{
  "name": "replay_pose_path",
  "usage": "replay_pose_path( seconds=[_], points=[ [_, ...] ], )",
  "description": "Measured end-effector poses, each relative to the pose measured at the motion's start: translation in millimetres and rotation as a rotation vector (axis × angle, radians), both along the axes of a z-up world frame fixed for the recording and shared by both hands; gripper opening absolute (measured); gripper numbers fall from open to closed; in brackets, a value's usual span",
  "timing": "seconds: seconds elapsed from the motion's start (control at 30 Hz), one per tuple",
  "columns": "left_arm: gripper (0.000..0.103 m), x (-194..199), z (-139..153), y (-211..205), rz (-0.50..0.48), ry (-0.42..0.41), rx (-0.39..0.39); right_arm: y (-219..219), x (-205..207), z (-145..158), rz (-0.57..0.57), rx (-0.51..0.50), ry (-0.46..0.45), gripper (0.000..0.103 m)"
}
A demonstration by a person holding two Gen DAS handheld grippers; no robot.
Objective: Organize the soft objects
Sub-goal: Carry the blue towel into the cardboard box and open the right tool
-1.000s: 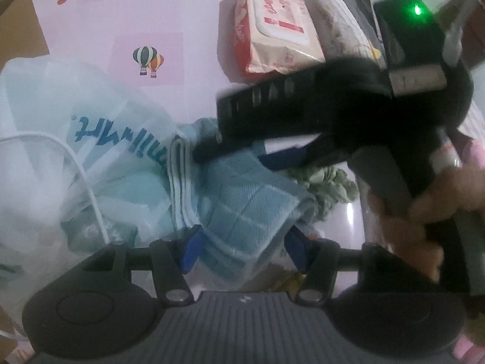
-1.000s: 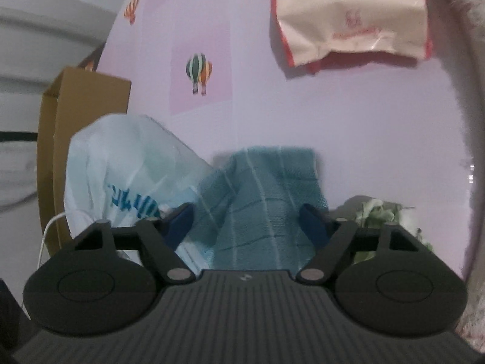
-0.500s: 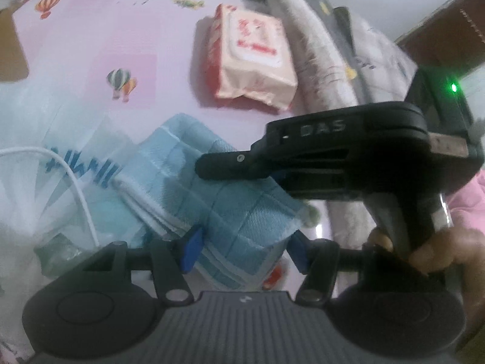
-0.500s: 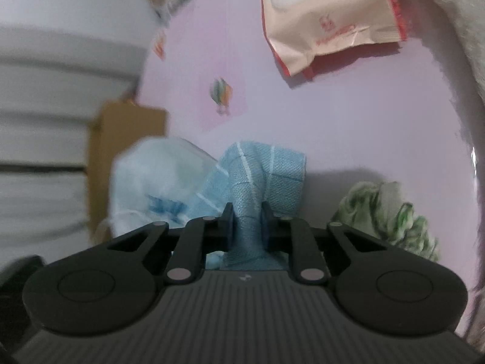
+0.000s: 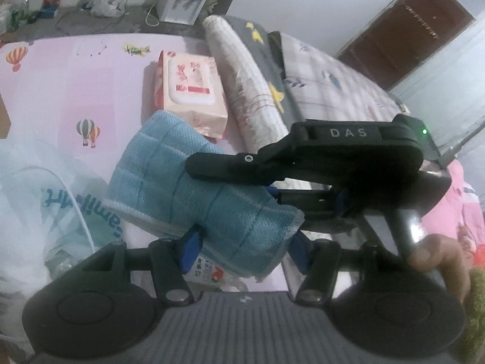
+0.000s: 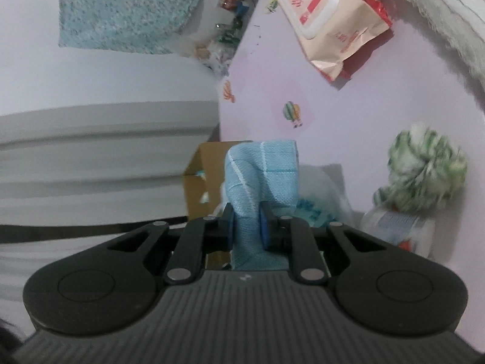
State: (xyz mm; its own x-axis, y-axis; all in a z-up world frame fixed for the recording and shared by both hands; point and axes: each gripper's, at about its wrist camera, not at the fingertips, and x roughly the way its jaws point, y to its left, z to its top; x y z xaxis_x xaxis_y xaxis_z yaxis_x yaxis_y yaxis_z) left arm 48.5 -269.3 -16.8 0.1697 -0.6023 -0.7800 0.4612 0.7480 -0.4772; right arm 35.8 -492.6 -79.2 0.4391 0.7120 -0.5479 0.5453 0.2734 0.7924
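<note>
A folded blue towel (image 5: 194, 182) hangs above the pink bed sheet (image 5: 60, 91), held by my right gripper (image 5: 230, 166), which enters the left wrist view from the right. In the right wrist view the right gripper (image 6: 246, 227) is shut on the blue towel (image 6: 266, 176). My left gripper (image 5: 242, 244) is open; its blue pads sit on either side of the towel's lower end without pinching it. A white plastic bag (image 5: 36, 182) with blue lettering lies at the left, below the towel.
A pack of wet wipes (image 5: 188, 91) lies on the sheet beyond the towel. A rolled blanket (image 5: 248, 85) runs along the right. A green-and-white soft bundle (image 6: 424, 170) and a cardboard box (image 6: 203, 188) show in the right wrist view.
My right gripper closed on the blue towel and lifted it off the sheet. The left gripper stayed open around its lower end and both views tilted upward.
</note>
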Motion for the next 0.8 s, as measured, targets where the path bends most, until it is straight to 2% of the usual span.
replay_pose_path(
  seconds=[0.2, 0.5, 0.67, 0.8],
  points=[
    [0.060, -7.6, 26.4, 34.0, 0.021, -0.054, -0.003, 31.8, -0.8, 26.9, -0.032, 0.010, -0.035, 0.015],
    [0.061, -1.9, 62.7, 143.3, 0.154, -0.128, 0.045, 140.0, 45.7, 50.3, 0.033, 0.062, -0.115, 0.015],
    [0.062, 11.3, 69.3, 208.6, 0.221, -0.161, 0.106, 217.1, 76.8, 41.2, 0.011, 0.138, -0.134, 0.015],
    [0.062, 30.5, 56.4, 251.6, 0.253, -0.142, 0.148, 276.5, 96.5, 21.1, -0.008, 0.154, -0.117, 0.015]
  ],
)
